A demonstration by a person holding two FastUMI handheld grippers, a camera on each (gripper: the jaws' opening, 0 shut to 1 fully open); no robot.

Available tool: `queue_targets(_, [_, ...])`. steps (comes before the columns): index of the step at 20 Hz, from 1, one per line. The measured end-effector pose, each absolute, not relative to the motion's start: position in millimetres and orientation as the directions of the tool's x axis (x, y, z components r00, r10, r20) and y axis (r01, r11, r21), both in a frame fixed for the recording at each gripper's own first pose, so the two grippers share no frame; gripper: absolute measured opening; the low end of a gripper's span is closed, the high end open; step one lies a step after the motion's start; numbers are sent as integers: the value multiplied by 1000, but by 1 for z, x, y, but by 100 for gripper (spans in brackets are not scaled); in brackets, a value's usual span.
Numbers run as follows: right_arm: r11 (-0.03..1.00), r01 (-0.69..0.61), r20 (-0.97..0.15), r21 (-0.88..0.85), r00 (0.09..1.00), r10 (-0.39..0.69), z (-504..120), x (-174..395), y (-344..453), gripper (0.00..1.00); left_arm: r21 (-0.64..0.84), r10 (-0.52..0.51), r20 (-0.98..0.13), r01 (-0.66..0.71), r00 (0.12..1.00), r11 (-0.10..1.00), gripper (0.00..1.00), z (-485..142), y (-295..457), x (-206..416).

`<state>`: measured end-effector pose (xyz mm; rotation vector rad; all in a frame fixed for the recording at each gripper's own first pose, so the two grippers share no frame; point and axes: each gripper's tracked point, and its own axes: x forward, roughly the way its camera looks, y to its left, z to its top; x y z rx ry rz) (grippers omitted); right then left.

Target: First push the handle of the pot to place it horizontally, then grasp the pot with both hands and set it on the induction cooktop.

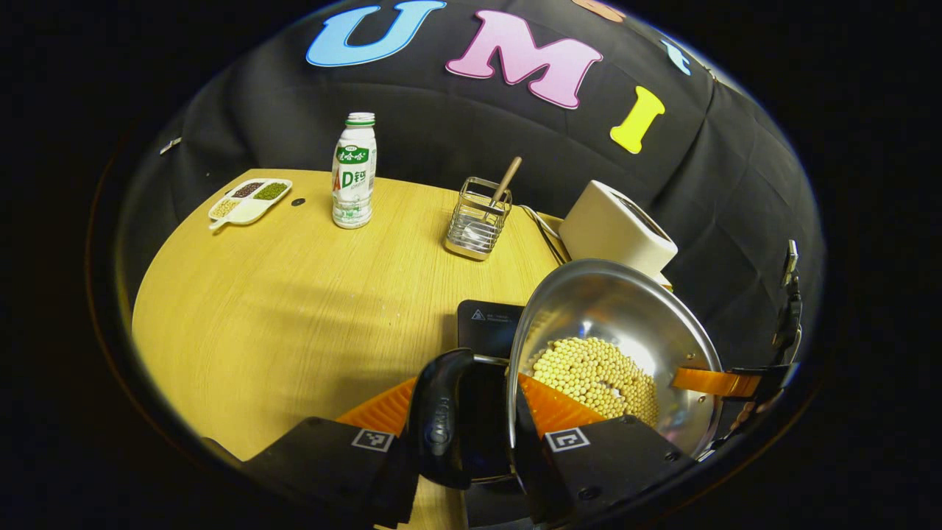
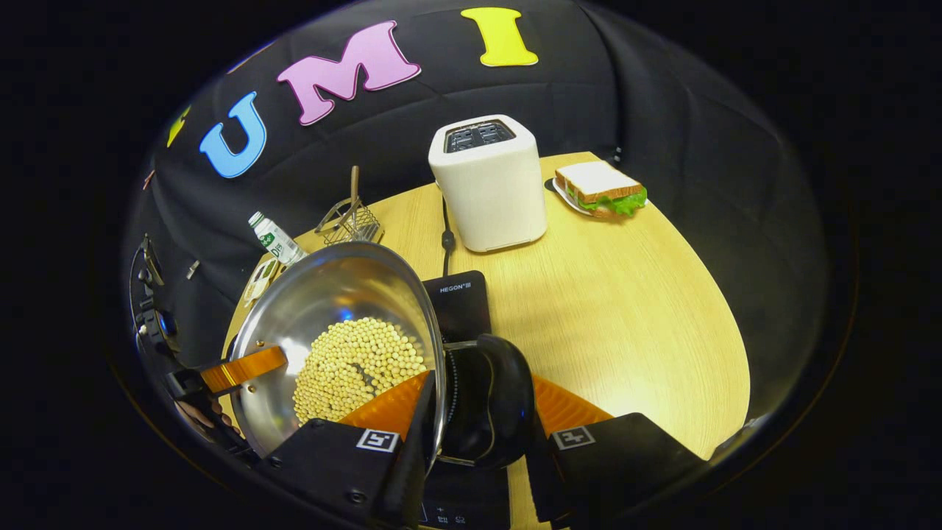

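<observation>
Two grippers hold one steel pot (image 1: 618, 331) between them, one on each side. The left gripper (image 1: 471, 427) has its orange fingers (image 1: 383, 408) on either side of a black side handle (image 1: 438, 419) and the pot's rim, and they look pressed on it. The right gripper (image 2: 478, 419) grips the other black handle (image 2: 489, 405) the same way. Neither tool is wide; both are closed narrow on the pot's handles.

The pot is full of small yellow beans (image 1: 600, 375). It is up in the air and tips a little in both views. Under it lies the black induction cooktop (image 1: 489, 327), near the middle of the round wooden table (image 1: 294, 309). I think the lift is done and the setting down is the step in hand.

To do it well, both hands should go down together, slow and even, so the pot stays flat and no beans roll out. The pot's bottom should land in the middle of the cooktop, not hanging over its edge. The white toaster (image 2: 489, 184) stands just behind the cooktop toward the table's far edge, with its cord (image 2: 445, 235) running down beside it, so the pot should stay clear of both. The wire basket (image 1: 478, 217) and the bottle (image 1: 354, 173) stand well apart, nearer the far edge. The fingers should open only after the pot sits still.
</observation>
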<state>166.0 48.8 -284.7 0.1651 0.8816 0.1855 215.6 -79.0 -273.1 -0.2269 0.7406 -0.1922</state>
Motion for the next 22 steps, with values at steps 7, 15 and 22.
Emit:
queue_targets(7, [971,-98,-754,216,616,230,-295,170,46,60,-268,-251,-641,95,725,959,60,-280,-80,219])
queue_targets(15, [972,-87,-754,218,617,224,-295,170,45,62,-259,-249,-667,95,702,961,63,-283,-79,217])
queue_targets(22, [975,-85,-761,204,613,212,-294,170,45,64,-200,-215,-700,101,681,974,67,-287,-79,216])
